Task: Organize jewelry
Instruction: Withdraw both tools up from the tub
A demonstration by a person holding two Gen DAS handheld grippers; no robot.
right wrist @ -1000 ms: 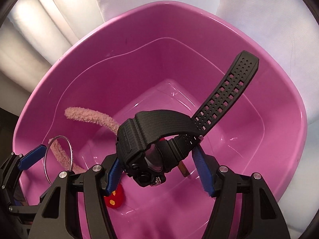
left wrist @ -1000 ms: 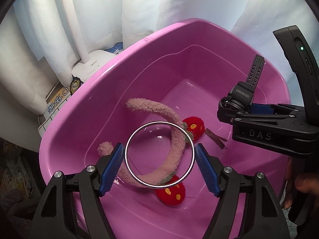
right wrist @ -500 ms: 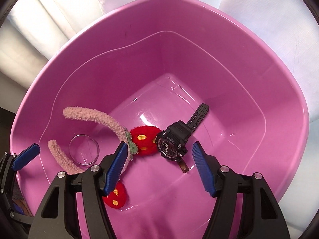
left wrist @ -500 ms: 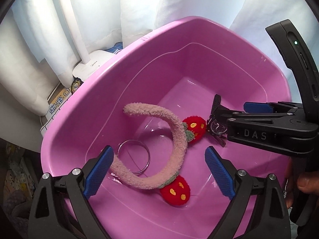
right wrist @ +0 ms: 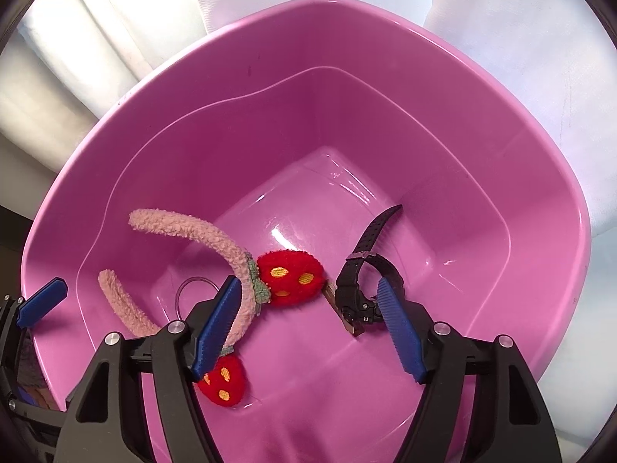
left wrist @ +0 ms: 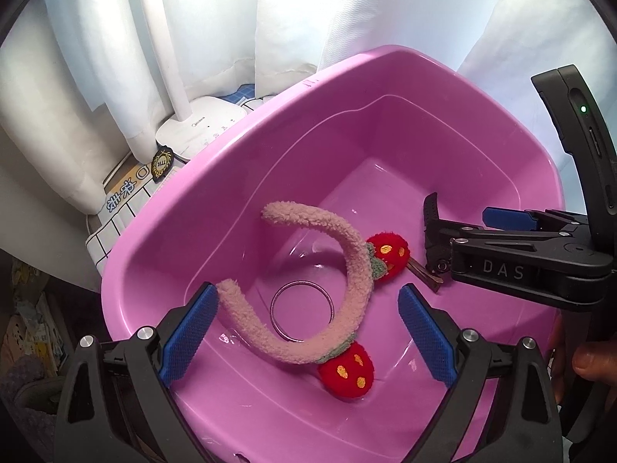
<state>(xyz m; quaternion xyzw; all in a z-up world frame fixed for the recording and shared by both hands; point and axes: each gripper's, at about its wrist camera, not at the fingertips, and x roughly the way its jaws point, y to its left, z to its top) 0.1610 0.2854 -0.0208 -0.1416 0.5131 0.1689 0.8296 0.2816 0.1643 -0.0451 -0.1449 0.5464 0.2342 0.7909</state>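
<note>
A pink plastic tub holds the jewelry. On its floor lie a fuzzy pink headband with red strawberry pom-poms, a silver bangle inside the headband's curve, a black watch and a brown hair clip beside the watch. My left gripper hovers open above the bangle, with nothing between its blue pads. My right gripper hangs over the watch and the upper strawberry; its jaws are opening and hold nothing. In the left wrist view the right gripper covers most of the watch.
White curtains hang behind the tub. A white lamp base and a printed box sit at its back left. White cloth lies to the right. A person's thumb shows on the right gripper's handle.
The left gripper opened and the bangle dropped onto the tub floor. The right gripper let go of the watch, which fell beside the hair clip, and its jaws spread wider.
</note>
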